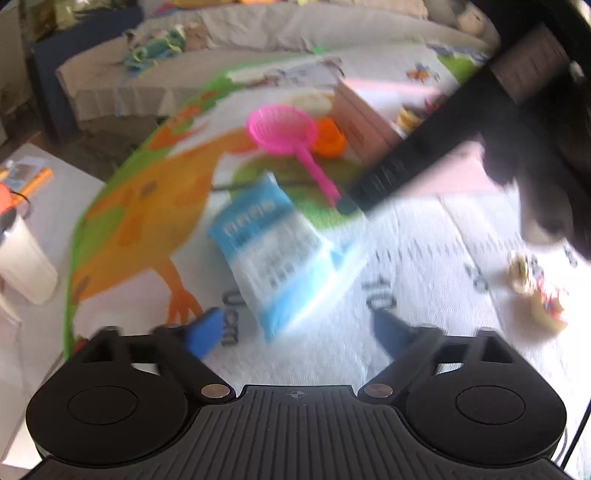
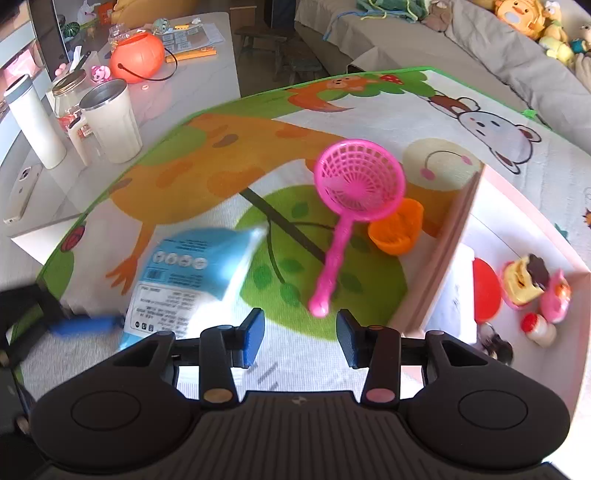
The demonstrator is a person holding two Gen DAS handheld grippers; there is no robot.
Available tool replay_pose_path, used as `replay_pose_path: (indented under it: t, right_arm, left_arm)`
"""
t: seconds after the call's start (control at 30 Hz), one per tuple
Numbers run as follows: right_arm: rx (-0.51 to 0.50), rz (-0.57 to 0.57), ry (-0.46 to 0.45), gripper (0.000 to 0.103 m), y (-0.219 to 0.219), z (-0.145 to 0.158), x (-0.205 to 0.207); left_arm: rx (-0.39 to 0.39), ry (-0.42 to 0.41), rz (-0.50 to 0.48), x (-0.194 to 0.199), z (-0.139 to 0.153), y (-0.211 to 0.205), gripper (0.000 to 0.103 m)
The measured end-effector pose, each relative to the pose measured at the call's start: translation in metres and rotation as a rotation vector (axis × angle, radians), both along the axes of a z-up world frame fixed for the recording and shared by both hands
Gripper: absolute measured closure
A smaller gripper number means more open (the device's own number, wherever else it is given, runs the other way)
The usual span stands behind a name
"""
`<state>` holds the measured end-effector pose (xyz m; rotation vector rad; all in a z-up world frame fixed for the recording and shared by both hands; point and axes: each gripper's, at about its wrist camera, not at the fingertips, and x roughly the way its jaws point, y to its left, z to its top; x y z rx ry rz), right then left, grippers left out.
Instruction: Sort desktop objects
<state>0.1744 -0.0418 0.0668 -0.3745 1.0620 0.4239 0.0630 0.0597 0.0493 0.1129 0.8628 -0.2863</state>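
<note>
A blue and white packet lies on the cartoon play mat, just ahead of my open, empty left gripper; it also shows in the right wrist view. A pink toy strainer lies on the mat with its handle pointing at my open, empty right gripper, which sits just short of the handle tip. An orange cup lies beside the strainer. My right gripper appears in the left wrist view as a black arm near the strainer handle.
A pink-walled box at right holds small toys. A side table at left carries mugs, a jar and an orange pumpkin bucket. A small toy lies on the mat. A sofa stands behind.
</note>
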Motion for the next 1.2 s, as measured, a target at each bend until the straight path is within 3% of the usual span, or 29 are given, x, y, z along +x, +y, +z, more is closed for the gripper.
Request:
replay_pose_path:
  t: [0.23,0.4,0.53,0.7,0.9,1.0,1.1,1.2]
  right_arm:
    - [-0.036,-0.002,-0.038,0.055,-0.012,0.006,-0.015]
    - [-0.065,-0.020,-0.042,0.055,-0.018,0.003,-0.011]
    - [-0.069,-0.027,-0.022,0.055,-0.029,-0.002,-0.011]
    - [-0.102,-0.037,0.006,0.055,-0.044,-0.011,-0.014]
    - [-0.103,-0.041,0.011,0.055,-0.049,-0.013,-0.018]
    - [-0.106,-0.032,0.001,0.052,-0.047,-0.009,-0.021]
    - [-0.118,-0.014,-0.001,0.046,-0.047,-0.006,-0.028]
    - [-0.137,-0.004,0.022,0.033,-0.057,-0.005,-0.042]
  left_arm:
    - [-0.025,-0.030,0.122,0.023,0.023,0.001,0.002]
    - [-0.033,0.083,0.170,0.056,-0.006,-0.001,0.002]
    - [-0.065,0.109,0.134,0.054,-0.016,0.001,0.031]
    - [-0.048,0.111,0.102,0.045,-0.016,0.001,0.036]
    - [-0.028,0.171,0.012,0.016,-0.011,-0.002,0.035]
    - [-0.012,0.179,-0.031,-0.001,-0.009,-0.004,0.027]
    - [0.014,0.145,-0.023,-0.007,-0.008,-0.004,0.017]
    - [0.010,0.136,-0.003,-0.004,-0.008,-0.001,0.015]
